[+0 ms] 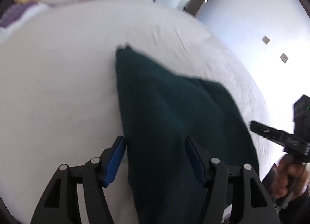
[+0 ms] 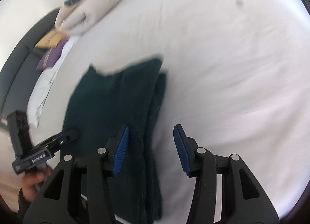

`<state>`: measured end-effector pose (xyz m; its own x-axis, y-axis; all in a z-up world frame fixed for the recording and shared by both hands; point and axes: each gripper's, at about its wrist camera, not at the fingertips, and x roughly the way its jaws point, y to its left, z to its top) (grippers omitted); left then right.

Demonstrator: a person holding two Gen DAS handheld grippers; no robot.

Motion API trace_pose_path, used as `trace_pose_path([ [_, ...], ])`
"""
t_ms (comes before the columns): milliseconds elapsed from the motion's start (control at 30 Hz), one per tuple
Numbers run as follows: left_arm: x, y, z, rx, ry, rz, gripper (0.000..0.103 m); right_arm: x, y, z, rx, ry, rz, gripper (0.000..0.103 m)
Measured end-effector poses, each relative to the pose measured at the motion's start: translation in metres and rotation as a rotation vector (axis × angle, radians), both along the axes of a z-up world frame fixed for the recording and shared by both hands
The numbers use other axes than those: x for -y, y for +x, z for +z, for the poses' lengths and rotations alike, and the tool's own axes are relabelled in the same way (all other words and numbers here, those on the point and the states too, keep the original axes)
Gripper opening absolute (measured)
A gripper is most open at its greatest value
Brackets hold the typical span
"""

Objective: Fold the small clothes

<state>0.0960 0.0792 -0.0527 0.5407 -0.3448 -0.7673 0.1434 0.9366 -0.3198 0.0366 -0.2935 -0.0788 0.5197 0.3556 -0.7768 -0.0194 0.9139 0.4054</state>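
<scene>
Two tongs, left tongs [image 1: 155, 158] and right tongs [image 2: 150, 150], gaped apart, gripping nothing. One dark green garment [image 1: 174, 111] lay folded on one white bed [image 1: 58, 88]. Headboard [image 2: 21, 65] seen from right wrist only.

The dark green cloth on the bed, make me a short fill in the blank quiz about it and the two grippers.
1. The cloth lies on a ____ sheet.
2. The pads of the right gripper are coloured ____.
3. The jaws of the left gripper stand ____, not clamped on the cloth.
4. Near the pillow lie an orange item and a ____ one.

Missing words: white; blue; open; purple
</scene>
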Motion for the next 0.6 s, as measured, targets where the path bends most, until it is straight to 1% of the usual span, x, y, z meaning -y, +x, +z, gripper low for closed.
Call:
trace_pose_path([
  [33,0.0,-0.008,0.008,0.026,-0.006,0.008,0.066,0.002,-0.01,0.015,0.042,-0.003,-0.007,0.047],
  [67,0.0,-0.015,0.014,0.049,-0.014,0.009,0.066,0.008,-0.015,0.035,0.074,0.013,0.005,0.047],
  [100,0.002,-0.024,0.02,0.074,-0.012,0.012,0.066,0.008,-0.029,0.046,0.105,0.039,0.028,0.047],
  [133,0.005,-0.029,0.022,0.092,-0.006,0.011,0.066,0.003,-0.036,0.051,0.126,0.062,0.054,0.047],
  [200,0.017,-0.037,0.019,0.118,0.007,-0.024,0.066,-0.009,-0.044,0.052,0.132,0.106,0.128,0.046],
  [233,0.024,-0.038,0.011,0.106,0.014,-0.044,0.066,-0.016,-0.048,0.046,0.118,0.133,0.165,0.046],
  [267,0.026,-0.038,0.003,0.095,0.041,-0.045,0.068,-0.024,-0.046,0.034,0.095,0.145,0.183,0.046],
  [300,0.033,-0.032,-0.002,0.094,0.069,-0.042,0.07,-0.027,-0.042,0.024,0.07,0.139,0.179,0.046],
  [333,0.036,-0.031,-0.008,0.098,0.104,-0.043,0.07,-0.045,-0.039,0.008,0.02,0.125,0.163,0.046],
  [367,0.037,-0.033,-0.015,0.1,0.12,-0.044,0.07,-0.042,-0.036,-0.009,-0.015,0.099,0.143,0.031],
  [400,0.038,-0.033,-0.018,0.1,0.137,-0.05,0.073,-0.039,-0.032,-0.027,-0.038,0.051,0.115,0.011],
  [433,0.037,-0.033,-0.021,0.101,0.147,-0.052,0.073,-0.041,-0.03,-0.036,-0.021,0.051,0.099,0.006],
  [500,0.037,-0.035,-0.02,0.097,0.155,-0.054,0.074,-0.034,-0.026,-0.044,-0.016,0.115,0.084,0.004],
  [533,0.036,-0.036,-0.017,0.096,0.147,-0.05,0.074,-0.029,-0.028,-0.043,-0.02,0.134,0.075,0.004],
  [567,0.034,-0.036,-0.014,0.097,0.136,-0.042,0.074,-0.029,-0.029,-0.038,-0.015,0.125,0.067,0.004],
  [600,0.028,-0.045,-0.003,0.106,0.11,-0.018,0.074,-0.025,-0.029,-0.032,-0.003,0.089,0.048,0.011],
])
